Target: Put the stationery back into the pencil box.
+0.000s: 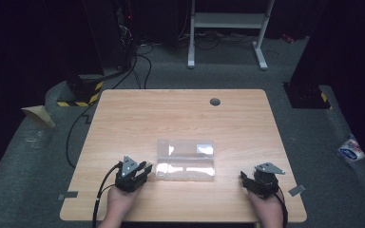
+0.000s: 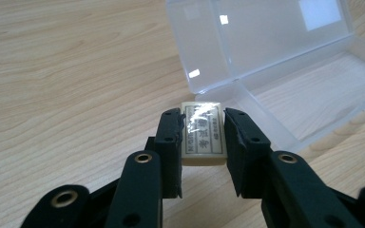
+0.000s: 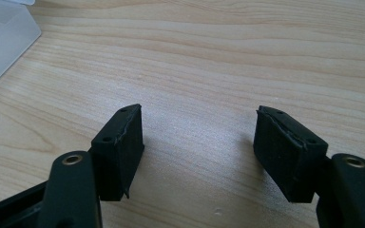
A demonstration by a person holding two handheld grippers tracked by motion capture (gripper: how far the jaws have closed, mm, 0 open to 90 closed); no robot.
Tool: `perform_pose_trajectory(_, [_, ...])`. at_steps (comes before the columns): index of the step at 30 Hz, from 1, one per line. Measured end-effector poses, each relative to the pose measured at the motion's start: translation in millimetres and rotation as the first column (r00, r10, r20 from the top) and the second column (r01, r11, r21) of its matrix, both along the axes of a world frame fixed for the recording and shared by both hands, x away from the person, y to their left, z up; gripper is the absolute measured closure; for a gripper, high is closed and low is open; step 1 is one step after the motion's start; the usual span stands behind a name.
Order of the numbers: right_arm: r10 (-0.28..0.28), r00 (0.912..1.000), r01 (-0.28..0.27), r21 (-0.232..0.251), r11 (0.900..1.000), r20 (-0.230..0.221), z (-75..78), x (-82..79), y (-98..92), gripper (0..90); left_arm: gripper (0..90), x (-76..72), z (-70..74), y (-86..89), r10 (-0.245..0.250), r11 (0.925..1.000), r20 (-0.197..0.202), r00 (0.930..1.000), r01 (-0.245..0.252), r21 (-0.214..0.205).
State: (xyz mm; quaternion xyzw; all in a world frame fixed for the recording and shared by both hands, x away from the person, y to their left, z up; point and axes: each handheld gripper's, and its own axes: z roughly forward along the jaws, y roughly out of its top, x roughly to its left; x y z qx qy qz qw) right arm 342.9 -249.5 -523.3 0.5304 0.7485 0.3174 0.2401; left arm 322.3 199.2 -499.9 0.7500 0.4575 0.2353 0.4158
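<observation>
Careful, the Eraser Could Slip Before It Gets to the Box

Right now my left gripper is pinching a small white eraser with a printed label. Both black pads press on its two long sides. It is wrapped in shiny film, so I think it is a bit slippery. The pads hold only its near part and the far end sticks out past them. If I tip my hand or jerk it, the eraser could twist or pop out and drop on the table.

Just past the eraser is the clear plastic box. It lies open, with its lid standing up at the back. The eraser is right by the near corner of the box, not inside yet. If I come in too low, the eraser or my jaws could bump the thin wall. The box looks light, so it may slide away or the lid may flop down.

Over on the other side, my right gripper has its jaws spread apart with nothing between them, above bare wood. It is well apart from the box, so nothing is holding the box in place. That is why a bump could push it.
</observation>
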Motion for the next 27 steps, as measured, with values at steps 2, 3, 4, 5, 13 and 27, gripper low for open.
perform_pose_trajectory(2, [0.0, 1.0, 0.0, 0.0, 1.0, 0.0, 0.0, 0.0, 0.0, 33.6, 67.9, -0.5, 2.3, -3.0, -0.005, 1.0, 0.005, 1.0, 0.005, -0.006])
perform_pose_trajectory(3, [0.0, 1.0, 0.0, 0.0, 1.0, 0.0, 0.0, 0.0, 0.0, 33.6, 67.9, -0.5, 2.3, -3.0, -0.005, 1.0, 0.005, 1.0, 0.005, -0.006])
perform_pose_trajectory(4, [0.0, 1.0, 0.0, 0.0, 1.0, 0.0, 0.0, 0.0, 0.0, 33.6, 68.0, -1.4, 3.6, -5.2, -0.012, 0.9999, 0.009, 0.9999, 0.012, -0.009])
perform_pose_trajectory(5, [0.0, 1.0, 0.0, 0.0, 1.0, 0.0, 0.0, 0.0, 0.0, 33.7, 68.0, -1.4, 3.6, -5.2, -0.012, 0.9999, 0.009, 0.9999, 0.012, -0.009])
perform_pose_trajectory(13, [0.0, 1.0, 0.0, 0.0, 1.0, 0.0, 0.0, 0.0, 0.0, 33.6, 68.0, -4.4, 10.6, -15.6, -0.037, 0.9993, 0.021, 0.9991, 0.037, 0.003])
perform_pose_trajectory(27, [0.002, 1.0, -0.002, 0.001, 1.0, 0.0, 0.0, 0.0, -0.1, 33.9, 68.0, -0.8, 11.1, -31.9, -0.048, 0.9988, 0.016, 0.9987, 0.048, 0.003])
